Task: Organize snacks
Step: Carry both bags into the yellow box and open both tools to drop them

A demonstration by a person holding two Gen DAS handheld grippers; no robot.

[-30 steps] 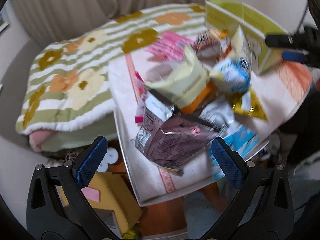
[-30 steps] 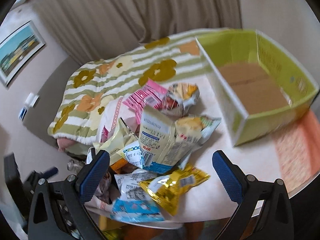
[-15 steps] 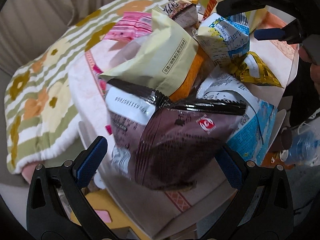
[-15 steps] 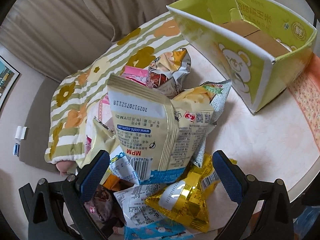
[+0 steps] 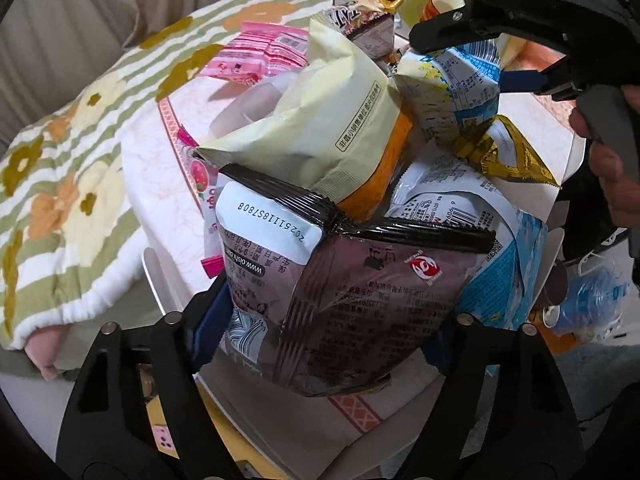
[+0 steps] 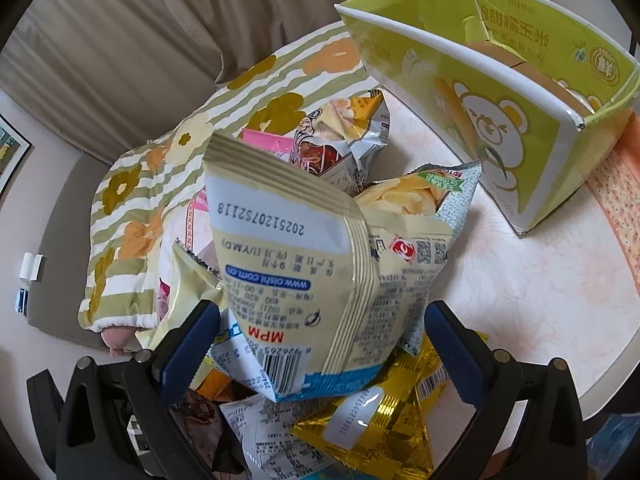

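Observation:
A heap of snack bags lies on a round white table (image 6: 520, 288). In the left wrist view my left gripper (image 5: 320, 332) has its jaws around a dark purple bag (image 5: 352, 292); the pads flank its sides. In the right wrist view my right gripper (image 6: 324, 340) straddles a pale yellow and blue bag (image 6: 304, 280), jaws either side of it. A gold bag (image 6: 372, 428) lies below it. The right gripper also shows in the left wrist view (image 5: 516, 56). A green cardboard box (image 6: 492, 92) stands at the table's far right; only its bare bottom shows.
A flowered green quilt (image 5: 68, 168) lies on the sofa behind the table. A pale yellow bag (image 5: 320, 128), a pink bag (image 5: 260, 52) and a white-blue bag (image 5: 480, 208) lie in the heap. Clutter sits on the floor below the table edge.
Both grippers have moved down and in toward the heap. The left jaws have narrowed around the purple bag. The right jaws have narrowed around the yellow and blue bag.

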